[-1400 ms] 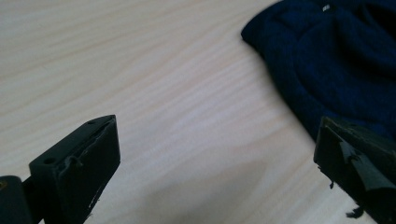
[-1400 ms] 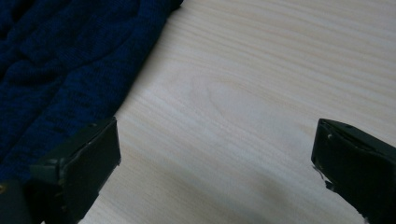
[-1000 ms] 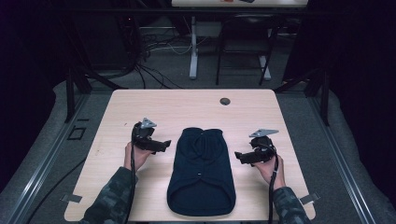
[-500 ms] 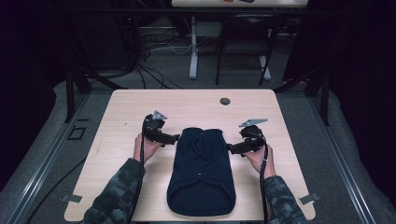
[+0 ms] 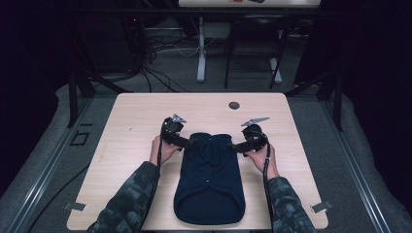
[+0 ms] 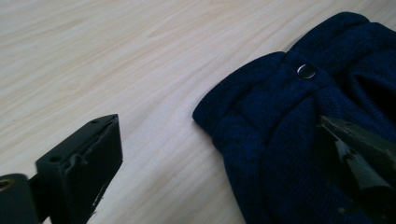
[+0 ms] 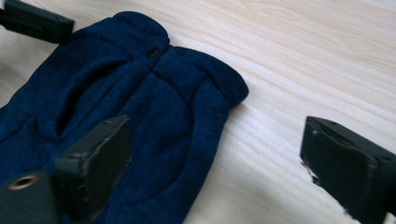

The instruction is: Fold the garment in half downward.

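- Both hands are closing in from the sides since a second ago: in the high view the left gripper (image 5: 190,142) and the right gripper (image 5: 235,145) are now reaching the far corners of the navy knitted garment (image 5: 210,184), which is lying flat in the middle of the tabletop (image 5: 131,116). Both sets of jaws have just been narrowing a little.
- Left gripper view: the jaws are standing spread, one over bare wood, the other hovering above the knit, with the garment's corner (image 6: 219,116) between them and nothing pinched. A small metal snap (image 6: 306,71) is sitting close by; I'd say a jaw landing on it could slip off the fabric.
- Right gripper view: the jaws are spread here too, straddling the other corner (image 7: 229,88), pads not pressing. The left gripper's jaw tip is showing at the top left corner.
- Risk as I'm judging it: closing too high may catch only the top layer, so the garment sags or bunches; uneven grips could drag it crooked.
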The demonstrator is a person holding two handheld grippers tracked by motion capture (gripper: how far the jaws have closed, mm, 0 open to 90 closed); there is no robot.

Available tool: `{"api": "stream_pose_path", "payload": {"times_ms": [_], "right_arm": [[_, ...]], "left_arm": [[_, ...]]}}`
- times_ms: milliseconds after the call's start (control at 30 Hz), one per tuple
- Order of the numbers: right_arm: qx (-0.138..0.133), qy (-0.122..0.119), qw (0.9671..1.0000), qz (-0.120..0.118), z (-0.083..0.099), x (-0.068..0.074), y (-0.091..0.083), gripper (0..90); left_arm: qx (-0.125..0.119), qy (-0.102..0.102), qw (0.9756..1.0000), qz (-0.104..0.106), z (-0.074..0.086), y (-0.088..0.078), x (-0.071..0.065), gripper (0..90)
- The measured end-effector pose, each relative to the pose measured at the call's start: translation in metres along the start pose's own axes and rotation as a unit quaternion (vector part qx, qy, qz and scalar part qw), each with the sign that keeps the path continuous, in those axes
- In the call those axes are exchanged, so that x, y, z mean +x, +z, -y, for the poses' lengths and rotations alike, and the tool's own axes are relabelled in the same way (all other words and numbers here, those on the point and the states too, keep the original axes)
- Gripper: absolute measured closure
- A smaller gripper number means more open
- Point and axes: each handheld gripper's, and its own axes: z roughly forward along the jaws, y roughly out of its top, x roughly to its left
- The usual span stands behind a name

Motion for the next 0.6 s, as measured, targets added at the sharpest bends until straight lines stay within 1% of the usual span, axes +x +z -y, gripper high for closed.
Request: {"api": "stream_pose_path", "payload": {"times_ms": [67,133,233,267,300,367,400,433,500,600], "right_arm": [[0.000,0.000,1.0000,0.001,-0.002,-0.001,0.006,13.9],[0.014,0.006,0.9999,-0.005,-0.004,-0.001,0.015,14.5],[0.022,0.006,0.9997,-0.004,-0.006,0.000,0.024,17.3],[0.027,0.006,0.9996,-0.003,-0.006,0.001,0.027,19.0],[0.027,0.005,0.9996,-0.001,-0.007,0.001,0.030,20.7],[0.035,0.002,0.9994,0.002,-0.007,0.003,0.035,22.5],[0.039,0.001,0.9992,0.002,-0.007,0.003,0.037,23.9],[0.041,-0.001,0.9992,0.002,-0.007,0.004,0.039,24.4],[0.046,-0.003,0.9989,0.003,-0.007,0.005,0.042,26.9],[0.049,-0.005,0.9988,0.004,-0.007,0.008,0.045,30.1]], "left_arm": [[0.007,-0.002,0.9999,0.007,-0.001,0.005,0.000,7.0],[0.012,0.000,0.9999,0.009,-0.001,0.010,-0.001,9.0],[0.020,0.004,0.9997,0.012,-0.001,0.014,-0.004,14.0],[0.027,0.007,0.9995,0.017,-0.001,0.015,-0.004,14.8],[0.025,0.005,0.9996,0.012,0.000,0.017,-0.006,15.7],[0.033,0.008,0.9993,0.018,-0.001,0.018,-0.006,17.6],[0.033,0.008,0.9992,0.019,0.000,0.019,-0.006,18.7],[0.027,0.005,0.9995,0.016,0.000,0.020,-0.007,19.6],[0.031,0.009,0.9993,0.021,0.001,0.021,-0.008,21.3],[0.030,0.011,0.9992,0.025,0.002,0.022,-0.009,24.6]]}}
